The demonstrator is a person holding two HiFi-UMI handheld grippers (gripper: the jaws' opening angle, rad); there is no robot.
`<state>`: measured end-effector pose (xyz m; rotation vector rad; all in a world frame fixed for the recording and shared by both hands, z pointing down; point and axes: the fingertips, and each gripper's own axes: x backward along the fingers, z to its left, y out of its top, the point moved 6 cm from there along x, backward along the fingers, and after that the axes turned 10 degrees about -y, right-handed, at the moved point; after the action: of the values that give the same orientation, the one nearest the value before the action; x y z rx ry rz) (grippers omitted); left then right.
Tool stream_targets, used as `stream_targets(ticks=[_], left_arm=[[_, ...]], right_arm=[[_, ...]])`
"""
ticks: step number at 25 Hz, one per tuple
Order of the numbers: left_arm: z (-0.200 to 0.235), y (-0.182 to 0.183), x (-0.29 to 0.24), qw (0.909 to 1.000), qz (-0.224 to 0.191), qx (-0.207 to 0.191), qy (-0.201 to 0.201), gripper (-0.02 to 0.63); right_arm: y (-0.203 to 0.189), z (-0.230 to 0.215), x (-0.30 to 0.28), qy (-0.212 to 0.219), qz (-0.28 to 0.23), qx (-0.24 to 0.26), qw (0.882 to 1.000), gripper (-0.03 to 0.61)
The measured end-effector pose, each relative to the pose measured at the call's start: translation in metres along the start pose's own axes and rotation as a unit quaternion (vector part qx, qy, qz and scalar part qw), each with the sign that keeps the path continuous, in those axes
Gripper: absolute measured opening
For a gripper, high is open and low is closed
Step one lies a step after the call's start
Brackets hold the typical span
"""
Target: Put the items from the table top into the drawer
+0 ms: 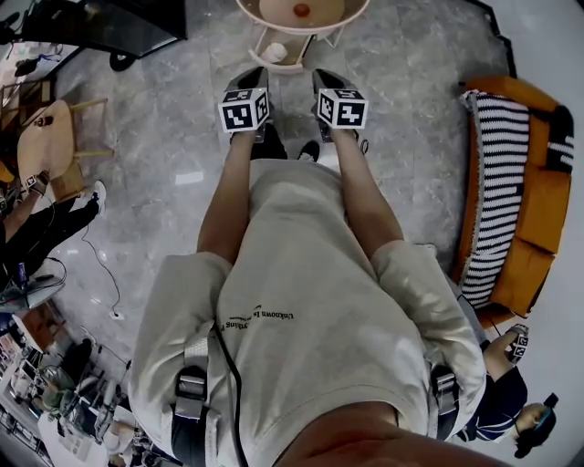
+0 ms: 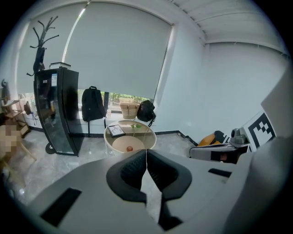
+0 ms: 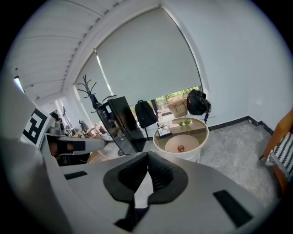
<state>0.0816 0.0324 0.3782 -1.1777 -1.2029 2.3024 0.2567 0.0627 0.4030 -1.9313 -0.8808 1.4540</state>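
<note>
The floor [image 1: 164,137] is glossy grey marbled stone. The walls are pale, and one wide roller blind [image 2: 119,50] is drawn most of the way down over the window. In the head view one round table [image 1: 255,16] stands at 12 o'clock, well apart from the wearer. One orange sofa [image 1: 538,210] with one black-and-white striped cover [image 1: 497,182] lies at 3 o'clock. One wooden chair [image 1: 46,137] is at 9 o'clock, and a second person [image 1: 502,401] sits at 4 o'clock.

The task's things are all on that table. One small red round thing [image 2: 129,148] sits near its middle, one flat book-like thing [image 2: 115,130] at its 10 o'clock, and two small green things [image 3: 184,122] at its 12 o'clock. I cannot tell which part is the drawer.

Along the window behind the table stand two black backpacks [image 2: 93,104] with one woven basket [image 2: 130,109] between them. In the left gripper view one tall black cabinet [image 2: 57,109] stands at 9 o'clock, with one coat stand [image 2: 41,41] behind it.

There are two grippers, each with one marker cube [image 1: 245,111]. The left gripper [image 2: 146,154] and the right gripper [image 3: 148,157] are held side by side at 12 o'clock in the head view, pointing toward the table. Each has its jaws pressed together at the tips with nothing between them, and neither touches anything.
</note>
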Motion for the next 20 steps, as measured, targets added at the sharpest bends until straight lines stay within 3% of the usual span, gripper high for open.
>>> stream_targets(ticks=[20], left_arm=[[0.005, -0.019, 0.016, 0.9998, -0.005, 0.02, 0.001, 0.021]], right_arm=[[-0.012, 0.008, 0.011, -0.009, -0.004, 0.017, 1.0, 0.034]])
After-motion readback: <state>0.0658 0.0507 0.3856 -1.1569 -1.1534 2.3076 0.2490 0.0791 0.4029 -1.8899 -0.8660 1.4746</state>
